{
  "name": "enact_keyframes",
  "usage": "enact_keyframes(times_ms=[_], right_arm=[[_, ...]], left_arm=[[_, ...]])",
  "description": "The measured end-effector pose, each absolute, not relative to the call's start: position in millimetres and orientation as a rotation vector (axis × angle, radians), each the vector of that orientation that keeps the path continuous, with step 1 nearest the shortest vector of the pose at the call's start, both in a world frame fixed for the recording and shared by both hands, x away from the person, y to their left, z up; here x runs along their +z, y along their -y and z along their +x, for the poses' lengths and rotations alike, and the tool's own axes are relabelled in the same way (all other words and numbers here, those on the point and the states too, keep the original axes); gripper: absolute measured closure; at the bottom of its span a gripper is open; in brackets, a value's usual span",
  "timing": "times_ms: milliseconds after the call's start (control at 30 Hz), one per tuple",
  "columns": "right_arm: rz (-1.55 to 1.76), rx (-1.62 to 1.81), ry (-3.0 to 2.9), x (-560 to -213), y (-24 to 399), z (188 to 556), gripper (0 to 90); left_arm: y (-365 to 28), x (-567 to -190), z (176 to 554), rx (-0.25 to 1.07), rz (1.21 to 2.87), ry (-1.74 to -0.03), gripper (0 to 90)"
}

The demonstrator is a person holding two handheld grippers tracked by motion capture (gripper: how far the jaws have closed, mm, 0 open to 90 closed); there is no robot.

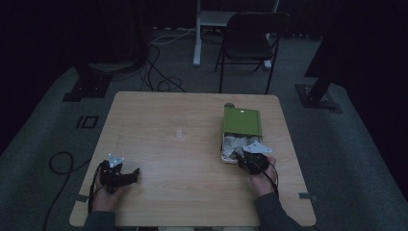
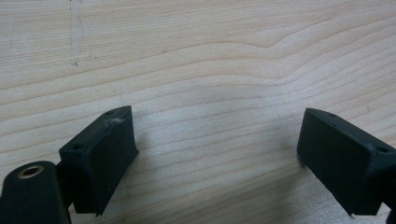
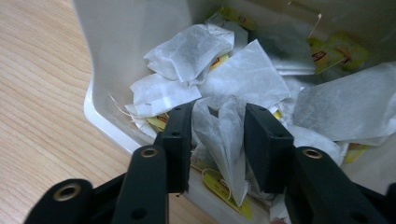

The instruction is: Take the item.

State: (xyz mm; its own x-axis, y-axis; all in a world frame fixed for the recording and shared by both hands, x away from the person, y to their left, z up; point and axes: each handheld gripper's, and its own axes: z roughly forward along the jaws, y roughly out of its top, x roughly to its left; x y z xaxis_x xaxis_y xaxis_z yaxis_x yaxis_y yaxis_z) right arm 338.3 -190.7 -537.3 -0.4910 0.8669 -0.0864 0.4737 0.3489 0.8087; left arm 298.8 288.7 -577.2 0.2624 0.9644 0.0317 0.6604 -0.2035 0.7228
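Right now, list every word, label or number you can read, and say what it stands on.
No text can be read.
Yellow tags on the tea bags in the white box: a red mark, too blurred to read.
Green lid: no print legible.

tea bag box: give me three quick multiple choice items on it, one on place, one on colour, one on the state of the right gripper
1. Where on the table is the box?
A. right side
B. left edge
C. centre

2. What colour is the lid?
A. red
B. green
C. blue

3. What sits between the right gripper jaws?
A. nothing
B. a spoon
C. a tea bag

Key: 1 A, the high view shows it by the right hand; 2 B, the lid is green; 3 C, a white bag stands between the narrowed jaws.
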Motion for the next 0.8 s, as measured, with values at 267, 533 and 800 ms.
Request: enact_keyframes(times_ms=[267, 533, 800], right_arm=[[1.169, 1.010, -2.101, -537.1, 191.9, 338.8, 73.9], [1.158, 1.029, -2.086, -532.6, 192.3, 336.9, 79.0], [1.146, 1.055, -2.067, -526.3, 192.4, 332.9, 80.4]], left_arm=[[-288.7, -577.2, 298.8, 0.664, 1.946, -1.466, 12.3], [-288.7, -577.2, 298.8, 0.664, 1.946, -1.465, 12.3], [-288.7, -577.2, 298.8, 0.664, 1.946, -1.466, 12.3]])
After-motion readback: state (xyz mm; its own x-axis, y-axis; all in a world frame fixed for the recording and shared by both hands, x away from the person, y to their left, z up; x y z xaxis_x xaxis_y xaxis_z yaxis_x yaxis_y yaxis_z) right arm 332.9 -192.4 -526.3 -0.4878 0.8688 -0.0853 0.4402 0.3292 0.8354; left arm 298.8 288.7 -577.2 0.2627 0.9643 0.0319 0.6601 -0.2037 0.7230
